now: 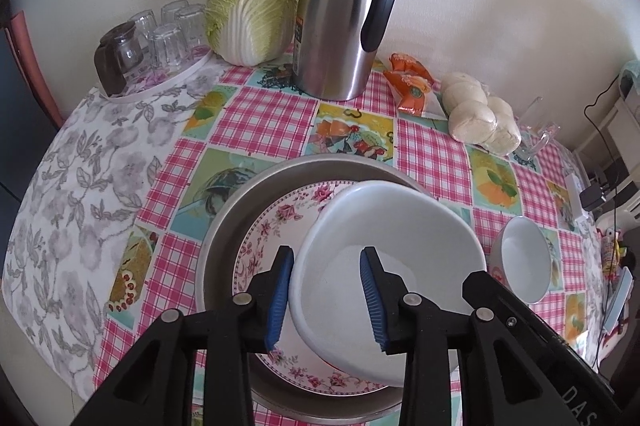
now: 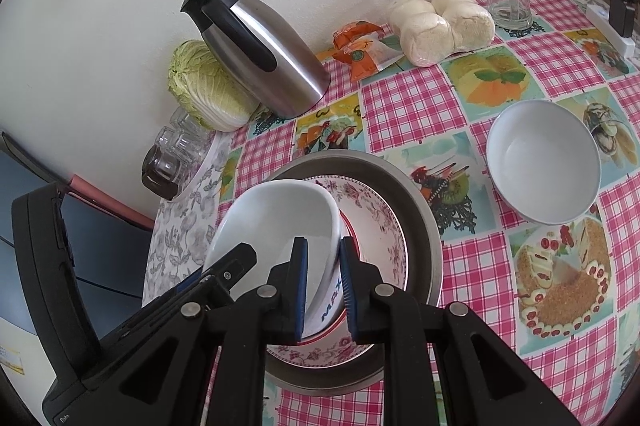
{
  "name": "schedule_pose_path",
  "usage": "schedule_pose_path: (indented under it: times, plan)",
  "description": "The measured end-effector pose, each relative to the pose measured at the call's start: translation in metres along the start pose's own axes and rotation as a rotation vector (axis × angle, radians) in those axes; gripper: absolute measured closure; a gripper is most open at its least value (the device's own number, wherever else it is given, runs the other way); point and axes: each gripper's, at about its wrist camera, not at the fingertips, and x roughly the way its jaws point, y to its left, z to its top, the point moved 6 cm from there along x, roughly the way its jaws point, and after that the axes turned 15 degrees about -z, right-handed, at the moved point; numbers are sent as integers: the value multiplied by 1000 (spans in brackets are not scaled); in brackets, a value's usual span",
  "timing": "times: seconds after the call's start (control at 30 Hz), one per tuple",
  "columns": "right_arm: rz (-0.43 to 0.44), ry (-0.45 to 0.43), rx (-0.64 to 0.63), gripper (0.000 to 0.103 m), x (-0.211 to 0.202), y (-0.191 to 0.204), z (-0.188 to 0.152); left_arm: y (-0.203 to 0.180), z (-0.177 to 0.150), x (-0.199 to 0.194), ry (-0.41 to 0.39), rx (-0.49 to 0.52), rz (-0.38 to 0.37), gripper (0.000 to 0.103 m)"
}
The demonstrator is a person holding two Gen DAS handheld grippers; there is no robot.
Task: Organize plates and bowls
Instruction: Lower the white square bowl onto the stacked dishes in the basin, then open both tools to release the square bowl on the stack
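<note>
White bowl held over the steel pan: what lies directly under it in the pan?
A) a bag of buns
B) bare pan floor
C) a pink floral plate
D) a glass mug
C: the white bowl hangs tilted above a pink floral plate lying in the round steel pan.

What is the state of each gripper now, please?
Left gripper: open, its pads around the white bowl rim.
Right gripper: shut on the white bowl.
</note>
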Motion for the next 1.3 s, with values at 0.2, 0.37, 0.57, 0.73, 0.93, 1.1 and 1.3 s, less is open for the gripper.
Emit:
schedule_pose_path:
  times: [0.2,0.37,0.57,0.73,0.93,1.1,1.3]
  plan:
    - [3,1,3,85,0,0,0,-1,2,-4,-10,0,-5,64]
    - [6,-2,3,85,-1,0,0,-3,5,-13,-37,1,-18,64]
    - [1,-7,7,85,-3,-3,2,-2,7,-19,-57,-2,-11,53]
    - [-2,-17,15,85,-7,-7,5,4,8,-22,-67,-23,-6,48]
    - [-21,-30,29,84,-11,-14,9,10,9,-25,-79,-51,13,30]
    - [-66,-19,24,56,-5,-21,9,17,10,-27,-84,-54,70,17]
    - [-93,-26,9,33,-3,-22,9,24,10,-28,-95,-72,100,1]
